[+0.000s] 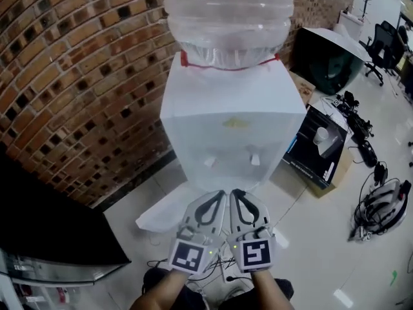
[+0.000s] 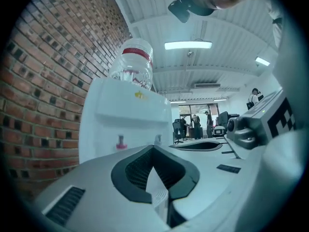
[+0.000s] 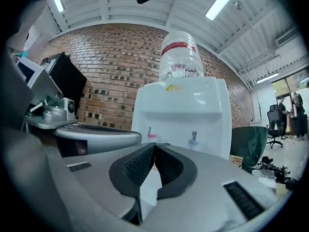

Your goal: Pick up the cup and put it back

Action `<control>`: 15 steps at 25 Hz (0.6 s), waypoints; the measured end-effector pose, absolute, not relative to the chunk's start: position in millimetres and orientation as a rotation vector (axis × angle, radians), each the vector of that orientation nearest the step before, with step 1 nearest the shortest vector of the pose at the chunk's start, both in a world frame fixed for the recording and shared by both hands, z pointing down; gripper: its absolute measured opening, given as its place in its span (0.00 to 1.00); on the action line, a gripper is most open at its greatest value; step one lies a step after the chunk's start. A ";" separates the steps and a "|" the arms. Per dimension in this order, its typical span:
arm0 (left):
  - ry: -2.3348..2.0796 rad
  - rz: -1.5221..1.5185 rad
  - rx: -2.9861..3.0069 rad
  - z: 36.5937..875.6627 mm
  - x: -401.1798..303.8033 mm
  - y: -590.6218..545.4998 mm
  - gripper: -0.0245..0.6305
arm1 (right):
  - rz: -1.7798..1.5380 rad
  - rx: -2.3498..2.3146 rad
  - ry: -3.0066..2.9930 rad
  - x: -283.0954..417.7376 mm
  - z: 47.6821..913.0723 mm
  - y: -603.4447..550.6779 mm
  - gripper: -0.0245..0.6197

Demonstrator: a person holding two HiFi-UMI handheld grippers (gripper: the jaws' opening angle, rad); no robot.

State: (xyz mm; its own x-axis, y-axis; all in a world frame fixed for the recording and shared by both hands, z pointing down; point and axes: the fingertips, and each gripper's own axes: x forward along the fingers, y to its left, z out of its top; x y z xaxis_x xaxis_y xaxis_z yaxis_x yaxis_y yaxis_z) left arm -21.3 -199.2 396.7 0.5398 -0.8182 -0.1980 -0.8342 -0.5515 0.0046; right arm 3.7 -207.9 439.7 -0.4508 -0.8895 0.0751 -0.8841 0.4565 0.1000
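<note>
I find no cup in any view. The water dispenser (image 1: 232,121) stands straight ahead, just beyond my left tongs (image 1: 218,197) and right tongs (image 1: 236,196), which are side by side, equally near, both closed and empty.

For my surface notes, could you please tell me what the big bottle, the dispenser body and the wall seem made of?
Bottle: clear, ribbed plastic by the look; you see through it. Dispenser body: smooth white plastic, probably, with a soft sheen. Wall: rough red-brown brick with pale mortar lines.
</note>
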 end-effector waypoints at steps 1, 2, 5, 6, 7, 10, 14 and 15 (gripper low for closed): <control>1.439 0.275 -2.677 414.8 -21.6 -201.5 0.02 | -0.069 1.584 -2.581 3.5 458.0 -211.1 0.05; 1.437 0.277 -2.680 432.9 -21.5 -203.0 0.02 | -0.070 1.588 -2.583 3.0 475.5 -213.8 0.05; 1.430 0.270 -2.688 485.0 -21.5 -207.3 0.02 | -0.079 1.590 -2.585 -0.6 523.3 -220.9 0.05; 1.431 0.270 -2.688 500.6 -21.6 -208.9 0.02 | -0.083 1.591 -2.585 -1.6 537.8 -222.9 0.05; 1.433 0.274 -2.687 515.0 -21.7 -210.3 0.02 | -0.084 1.594 -2.584 -2.0 551.8 -224.3 0.05; 1.443 0.272 -2.667 553.1 -22.3 -213.9 0.02 | -0.067 1.610 -2.581 -1.6 592.0 -227.2 0.05; 1.462 0.273 -2.642 595.0 -25.6 -221.0 0.02 | -0.044 1.617 -2.568 -0.7 636.5 -231.9 0.12; 1.464 0.266 -2.642 605.6 -25.1 -222.6 0.02 | -0.039 1.622 -2.565 0.3 646.6 -233.2 0.12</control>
